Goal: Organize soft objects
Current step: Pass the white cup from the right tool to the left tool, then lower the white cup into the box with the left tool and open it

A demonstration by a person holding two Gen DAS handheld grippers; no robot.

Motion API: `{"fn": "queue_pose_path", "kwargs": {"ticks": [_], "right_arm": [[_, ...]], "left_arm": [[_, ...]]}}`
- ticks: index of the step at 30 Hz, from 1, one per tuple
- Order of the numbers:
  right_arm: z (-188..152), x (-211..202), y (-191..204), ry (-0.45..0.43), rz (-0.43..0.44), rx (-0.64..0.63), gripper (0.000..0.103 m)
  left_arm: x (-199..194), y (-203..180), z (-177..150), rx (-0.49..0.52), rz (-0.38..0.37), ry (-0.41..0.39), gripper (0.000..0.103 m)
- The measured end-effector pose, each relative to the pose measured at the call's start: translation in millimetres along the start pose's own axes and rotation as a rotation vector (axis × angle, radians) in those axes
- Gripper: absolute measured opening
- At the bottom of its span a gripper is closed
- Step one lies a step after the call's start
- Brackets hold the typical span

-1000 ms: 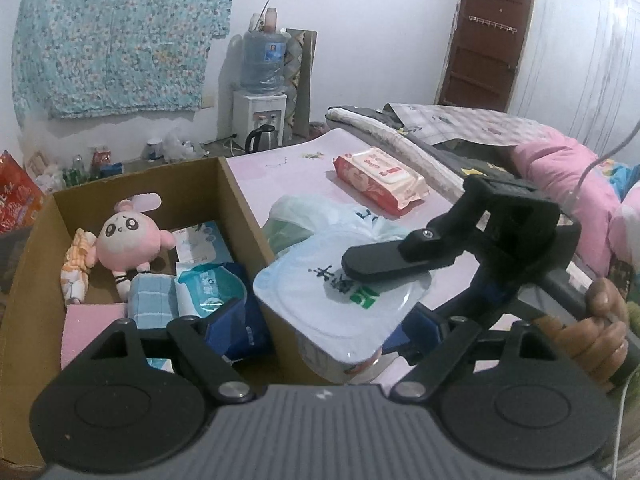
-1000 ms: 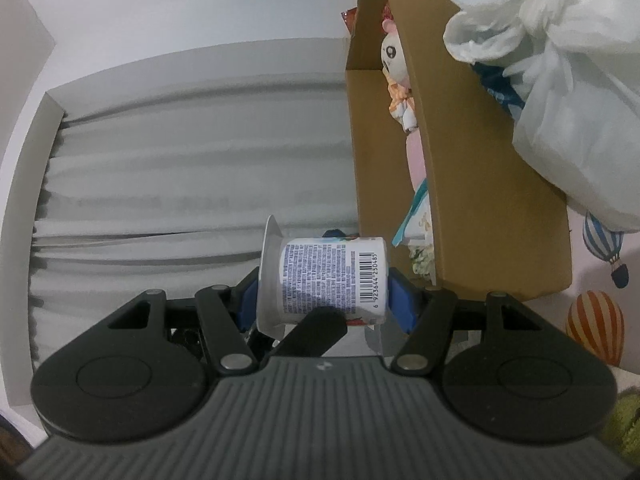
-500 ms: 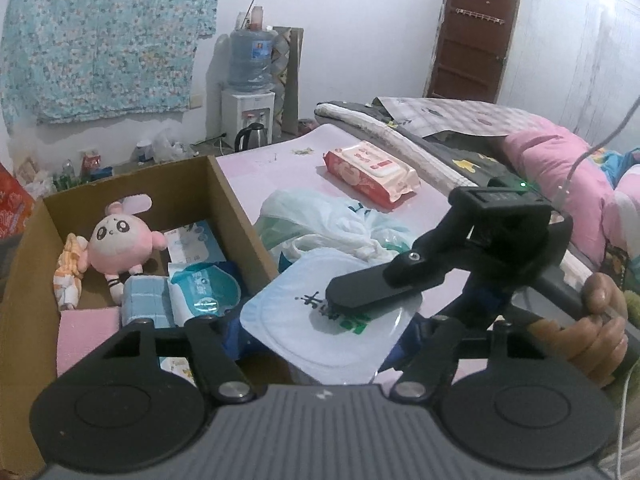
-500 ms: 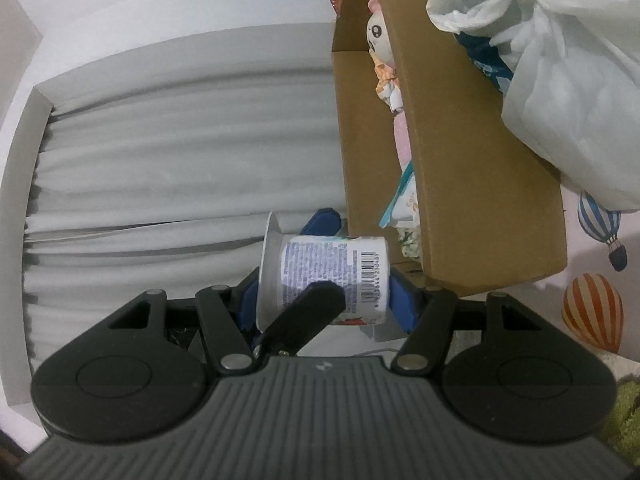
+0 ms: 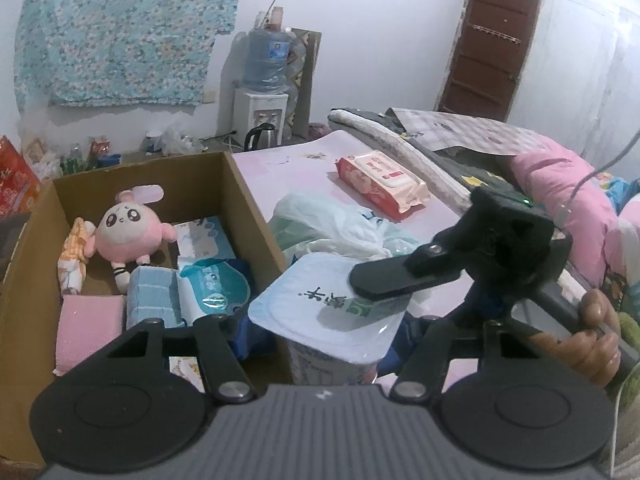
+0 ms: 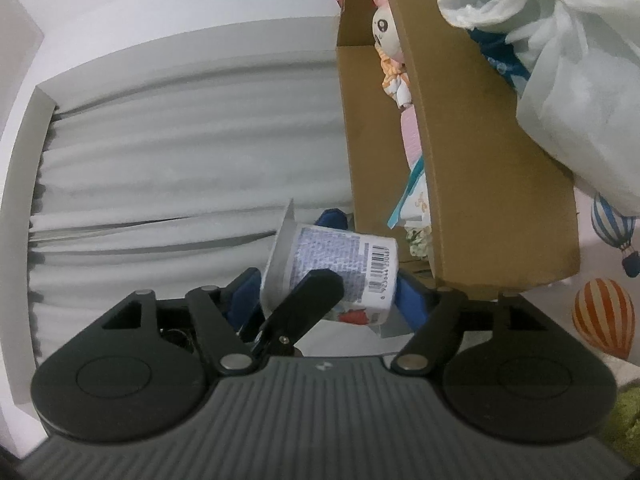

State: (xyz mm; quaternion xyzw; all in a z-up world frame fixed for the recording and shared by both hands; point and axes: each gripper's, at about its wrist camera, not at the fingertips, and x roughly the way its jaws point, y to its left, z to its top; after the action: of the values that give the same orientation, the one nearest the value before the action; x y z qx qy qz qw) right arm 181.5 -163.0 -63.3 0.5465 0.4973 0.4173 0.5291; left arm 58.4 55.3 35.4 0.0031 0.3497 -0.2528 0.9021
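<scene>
A lived-in bedroom in a home: a bed (image 5: 568, 184) with pink bedding lies to the right, a water dispenser (image 5: 262, 92) and kettle (image 5: 262, 138) stand by the far wall, a floral cloth (image 5: 120, 32) hangs there, probably over a window, beside a brown door (image 5: 492, 44).

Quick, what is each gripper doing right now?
Left gripper: closing around the yogurt cup.
Right gripper: opening, cup between its jaws.
</scene>
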Motion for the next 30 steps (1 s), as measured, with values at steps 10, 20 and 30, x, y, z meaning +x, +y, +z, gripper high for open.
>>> {"fn": "queue_pose_path", "kwargs": {"ticks": [10, 20, 30], "right_arm": [[1.5, -10.5, -6.0, -0.019, -0.004, 0.011, 0.078], [0.1, -45.0, -7.0, -0.09, 0.033, -0.006, 0.078], [-5.1, -78.2, -18.3, -0.162, 0.058, 0.024, 0.079]], "left_arm": [[9.0, 17.9, -0.7, -0.115, -0.028, 0.026, 0.051], [10.9, 51.1, 2.6, -0.283, 0.022, 0.03, 0.051], [48.4, 68.6, -0.7, -0.394, 0.105, 0.119, 0.051]]}}
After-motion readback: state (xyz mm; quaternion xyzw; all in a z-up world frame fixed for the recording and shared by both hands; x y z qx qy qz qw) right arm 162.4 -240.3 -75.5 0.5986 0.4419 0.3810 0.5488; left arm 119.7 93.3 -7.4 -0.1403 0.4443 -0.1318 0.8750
